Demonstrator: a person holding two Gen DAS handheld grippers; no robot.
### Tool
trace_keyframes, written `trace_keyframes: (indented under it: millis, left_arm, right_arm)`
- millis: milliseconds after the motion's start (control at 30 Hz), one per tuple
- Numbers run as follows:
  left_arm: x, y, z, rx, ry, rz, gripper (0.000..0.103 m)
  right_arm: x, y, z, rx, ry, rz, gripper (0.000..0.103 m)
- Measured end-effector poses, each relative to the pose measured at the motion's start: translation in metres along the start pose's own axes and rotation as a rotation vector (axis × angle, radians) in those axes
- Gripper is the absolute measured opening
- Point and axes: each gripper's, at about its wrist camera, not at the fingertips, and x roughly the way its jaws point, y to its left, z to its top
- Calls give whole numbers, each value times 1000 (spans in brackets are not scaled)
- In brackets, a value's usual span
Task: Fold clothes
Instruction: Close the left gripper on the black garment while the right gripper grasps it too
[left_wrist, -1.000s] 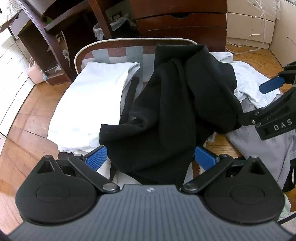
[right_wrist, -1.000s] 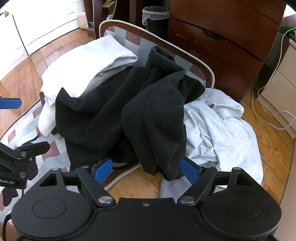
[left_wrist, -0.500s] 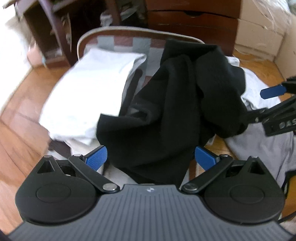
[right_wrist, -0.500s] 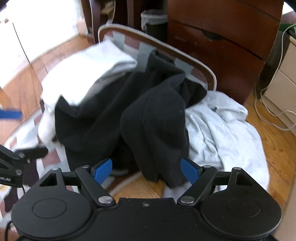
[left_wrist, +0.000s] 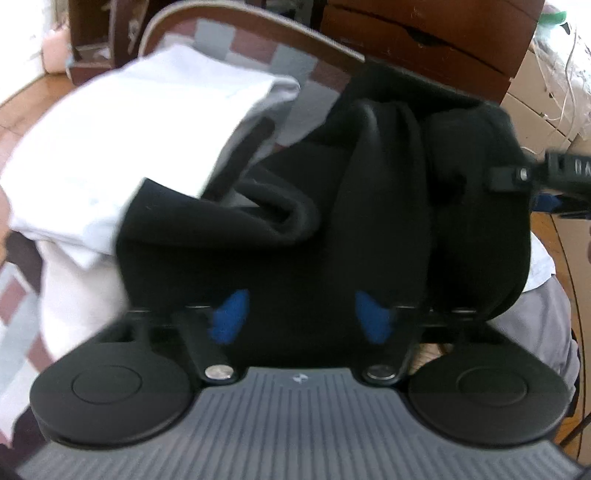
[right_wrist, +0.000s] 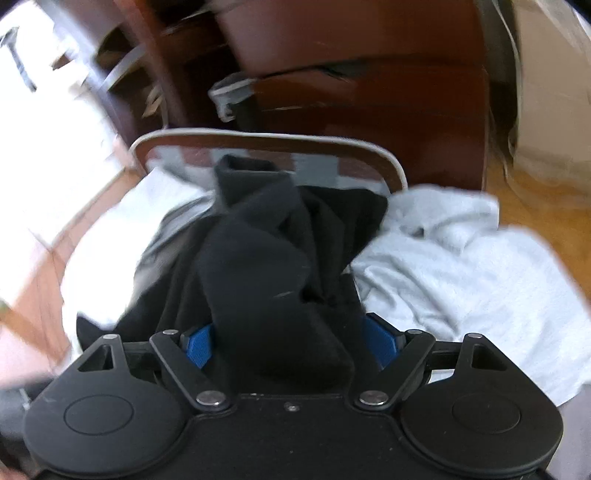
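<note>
Black garment (left_wrist: 369, 221) lies bunched on the checked mat (left_wrist: 236, 40), its near folds running right in between the blue pads of both tongs. Left gripper (left_wrist: 301, 312): pads (left_wrist: 231, 310) spread apart, black cloth filling the gap between them, not pinched; frame is motion-blurred so contact with the pads cannot be told. Right gripper (right_wrist: 291, 341): pads (right_wrist: 197, 343) also apart, a thick rolled fold of the black garment (right_wrist: 273, 280) sitting between them and covering the inner side of each pad; no clamp visible. The cloth is matte, fleece-like and heavy, piled in soft ridges with one rolled hem curling near its left edge. White garment (left_wrist: 140, 133) is smooth, flat and folded, lying to the left on the mat, its right edge partly under the black one. Grey garment (right_wrist: 454, 258) is light heather knit, crumpled, to the right, spilling off the mat onto the wood floor (right_wrist: 535, 192). The mat has a pale piped rim and brown-and-grey squares. Dark wooden drawers (right_wrist: 369, 74) stand behind. Both grippers point low and forward over the pile, the right gripper's black arm entering the left view at the far right edge (left_wrist: 554, 173), beside the black garment.
</note>
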Motion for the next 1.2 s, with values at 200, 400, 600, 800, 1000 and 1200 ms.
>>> trace_keyframes:
  millis: [200,400,600,800,1000,1200]
  left_arm:
    - [17,-1,-1,-2,-47,-93,53]
    - [21,0,-4,30,-91,-73,70]
    - [52,18,-8,-46,-35,-184,85]
    - [75,43,-18,-266,-28,-397,88]
    - [69,27,-29,-303,-16,-604,84]
    - [38,28,-43,-317,-58,-670,83]
  right_arm:
    - [47,-29,-3,79,43,39,20]
    - [69,-39,-5,119,29,-8,28]
    - [69,-70,-9,293,-97,77,98]
    - [142,-123,-55,921,172,391,87]
    - [128,-110,-67,914,253,576,49]
    - [125,-75,-66,840,367,709,44]
